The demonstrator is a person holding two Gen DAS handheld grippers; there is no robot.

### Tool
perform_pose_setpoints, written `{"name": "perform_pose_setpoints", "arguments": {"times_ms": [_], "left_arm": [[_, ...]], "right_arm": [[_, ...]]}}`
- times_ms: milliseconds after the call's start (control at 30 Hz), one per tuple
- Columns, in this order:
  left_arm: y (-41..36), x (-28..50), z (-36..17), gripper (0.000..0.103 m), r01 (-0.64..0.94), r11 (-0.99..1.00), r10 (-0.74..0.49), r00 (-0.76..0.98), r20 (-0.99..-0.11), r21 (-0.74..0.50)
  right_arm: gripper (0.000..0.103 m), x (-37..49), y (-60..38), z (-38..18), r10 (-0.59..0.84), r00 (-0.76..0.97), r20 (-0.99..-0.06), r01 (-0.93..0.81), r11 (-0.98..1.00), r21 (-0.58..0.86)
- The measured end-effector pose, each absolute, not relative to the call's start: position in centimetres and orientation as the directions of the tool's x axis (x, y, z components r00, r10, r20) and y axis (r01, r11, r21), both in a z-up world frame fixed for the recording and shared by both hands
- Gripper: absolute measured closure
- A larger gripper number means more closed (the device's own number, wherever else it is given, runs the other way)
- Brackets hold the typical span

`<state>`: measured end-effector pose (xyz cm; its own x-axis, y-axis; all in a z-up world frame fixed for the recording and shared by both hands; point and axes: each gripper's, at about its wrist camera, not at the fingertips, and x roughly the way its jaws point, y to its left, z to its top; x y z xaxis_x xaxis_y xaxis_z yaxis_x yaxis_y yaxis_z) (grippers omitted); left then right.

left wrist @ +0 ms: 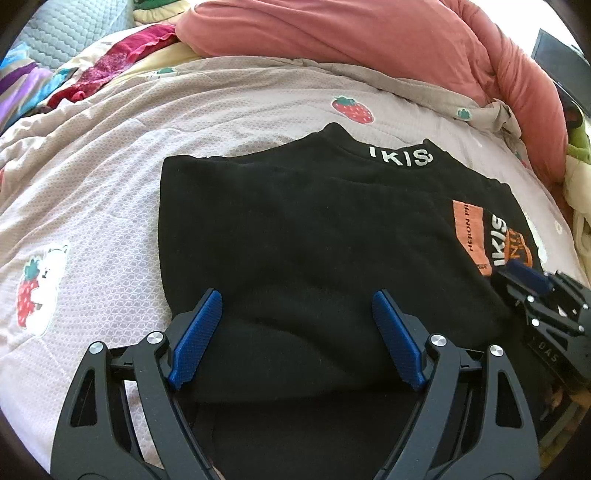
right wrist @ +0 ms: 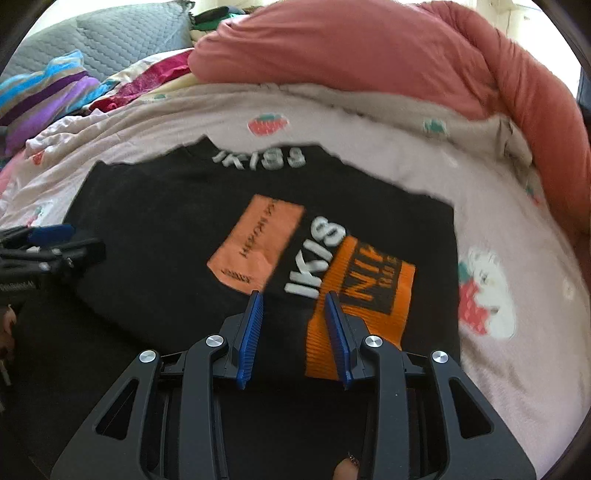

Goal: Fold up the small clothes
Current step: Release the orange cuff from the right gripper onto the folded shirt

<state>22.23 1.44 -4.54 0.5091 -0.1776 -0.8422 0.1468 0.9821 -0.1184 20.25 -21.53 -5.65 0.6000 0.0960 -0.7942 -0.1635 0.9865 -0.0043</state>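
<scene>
The left tongs (left wrist: 295, 306), blue ribbed pads spread wide, hover empty over the near hem of the black fleecy sweatshirt (left wrist: 295, 229), which lies folded on the bed's pale pink quilted strawberry-print cover (left wrist: 110, 177). The right tongs (right wrist: 295, 306), parted more narrowly, pinch nothing. Only the right view shows the bright orange knitted patch (right wrist: 362, 295) whole; a salmon duvet (left wrist: 351, 33) is bunched behind.

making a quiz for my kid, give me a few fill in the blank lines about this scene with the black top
The black top lies on a bedspread printed with ______.
The lettering on its collar is coloured ______.
The left gripper has its jaws ______.
The patches on the top are coloured ______.

Missing words: strawberries; white; open; orange
</scene>
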Motion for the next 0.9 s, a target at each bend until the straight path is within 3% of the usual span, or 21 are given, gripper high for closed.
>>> {"name": "perform_pose_setpoints", "arguments": {"times_ms": [333,500,700,900], "left_arm": [[1.4,21.7,-4.4,0.026,0.146,0.983,-0.172,0.518,-0.838,-0.112],[1.8,21.0,-3.7,0.026,0.15,0.979,-0.198,0.527,-0.826,-0.139],[2.5,20.3,-2.9,0.026,0.143,0.976,-0.214,0.541,-0.813,-0.162],[3.2,20.1,-2.5,0.018,0.122,0.979,-0.202,0.555,-0.807,-0.161]], "right_arm": [[0.068,19.3,-22.3,-4.9,0.118,0.61,-0.784,-0.126,0.991,0.051],[0.057,18.5,-22.6,-4.1,0.141,0.623,-0.769,-0.126,0.989,0.079],[0.051,18.1,-22.9,-3.7,0.15,0.626,-0.765,-0.122,0.988,0.094],[0.033,17.9,-23.3,-3.4,0.165,0.632,-0.758,-0.113,0.986,0.12]]}}
